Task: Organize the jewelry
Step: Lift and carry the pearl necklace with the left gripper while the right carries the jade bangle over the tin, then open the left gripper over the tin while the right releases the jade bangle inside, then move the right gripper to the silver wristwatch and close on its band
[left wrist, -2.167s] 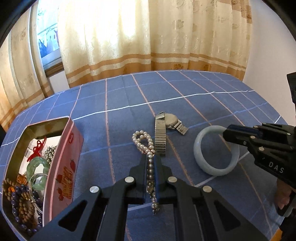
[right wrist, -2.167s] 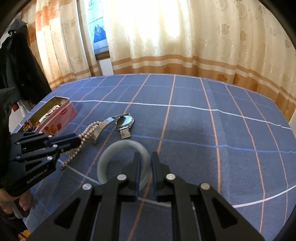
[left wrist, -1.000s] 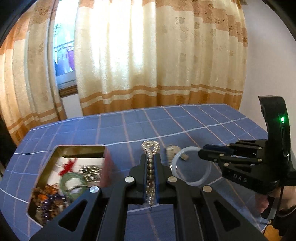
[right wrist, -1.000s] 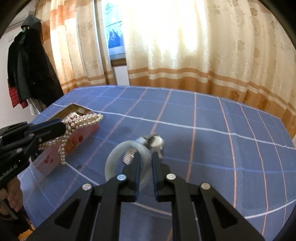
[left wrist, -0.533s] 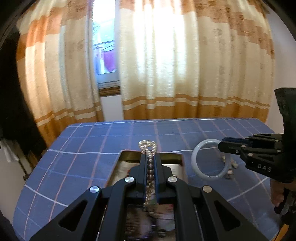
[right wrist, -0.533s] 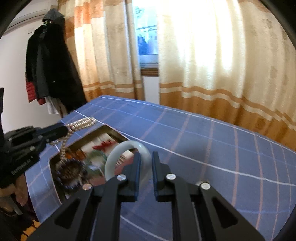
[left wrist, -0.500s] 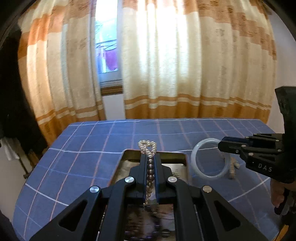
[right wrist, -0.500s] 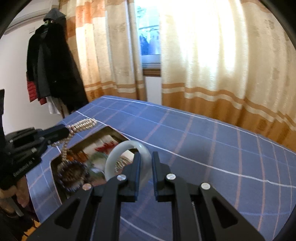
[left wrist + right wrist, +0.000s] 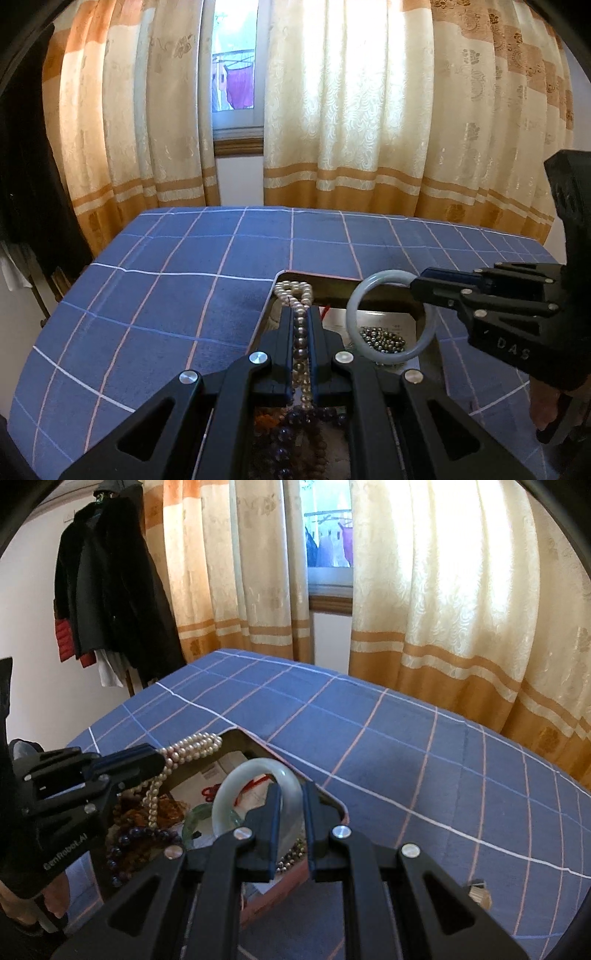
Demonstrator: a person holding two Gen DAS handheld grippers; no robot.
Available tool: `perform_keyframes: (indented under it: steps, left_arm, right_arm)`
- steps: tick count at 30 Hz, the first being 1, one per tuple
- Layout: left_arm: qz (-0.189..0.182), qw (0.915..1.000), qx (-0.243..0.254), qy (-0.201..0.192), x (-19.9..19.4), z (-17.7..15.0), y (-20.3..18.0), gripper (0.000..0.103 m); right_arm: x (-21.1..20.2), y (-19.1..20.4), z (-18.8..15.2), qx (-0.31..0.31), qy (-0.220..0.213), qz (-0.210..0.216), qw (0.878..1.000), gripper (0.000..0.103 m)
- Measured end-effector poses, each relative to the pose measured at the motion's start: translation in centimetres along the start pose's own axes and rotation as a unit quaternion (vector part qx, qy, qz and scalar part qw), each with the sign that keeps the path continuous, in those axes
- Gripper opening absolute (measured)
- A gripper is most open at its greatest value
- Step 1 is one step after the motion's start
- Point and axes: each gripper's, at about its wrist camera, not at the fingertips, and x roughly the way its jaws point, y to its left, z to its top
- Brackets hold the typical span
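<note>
Hanging over the open tin (image 9: 334, 805), the left gripper (image 9: 303, 314) pinches pearls (image 9: 293, 290); the right gripper (image 9: 291, 797) pinches a pale bangle (image 9: 258, 771)

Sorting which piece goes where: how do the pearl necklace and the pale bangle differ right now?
The pearl necklace is a limp string of small beads, drooping from the left gripper; the pale bangle is one smooth rigid ring, standing upright in the right gripper. The necklace's tail hangs down toward the beads in the tin; the bangle hangs clear. Both are clamped over the open tin.
</note>
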Motion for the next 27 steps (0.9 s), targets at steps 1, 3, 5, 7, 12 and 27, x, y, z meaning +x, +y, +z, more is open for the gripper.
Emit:
perform_keyframes:
  steps: [1,3,5,7,12,27]
  left_arm:
    - [-0.001,1.0000,0.002,0.002,0.2,0.0,0.0,0.006]
    - [-0.005,0.9999,0.006,0.006,0.6,-0.1,-0.1,0.006]
    - [-0.010,0.9999,0.005,0.010,1.1,-0.1,0.2,0.006]
    - [-0.015,0.9998,0.007,0.015,1.5,-0.3,0.3,0.006]
    - [-0.028,0.9992,0.005,0.027,2.7,-0.4,0.2,0.006]
    - [-0.015,0.9990,-0.041,0.003,0.9,-0.5,0.9,0.084]
  right_arm:
    - [0.2,0.0,0.0,0.001,0.002,0.000,1.000,0.014]
    - [0.7,0.0,0.1,0.002,0.003,-0.001,1.000,0.014]
    - [1.1,0.0,0.2,0.004,0.003,0.001,1.000,0.014]
    - [1.3,-0.1,0.2,0.004,0.004,0.000,1.000,0.014]
    - [1.6,-0.5,0.3,0.008,0.004,0.004,1.000,0.011]
    - [0.4,-1.3,-0.3,0.027,-0.030,0.001,0.999,0.071]
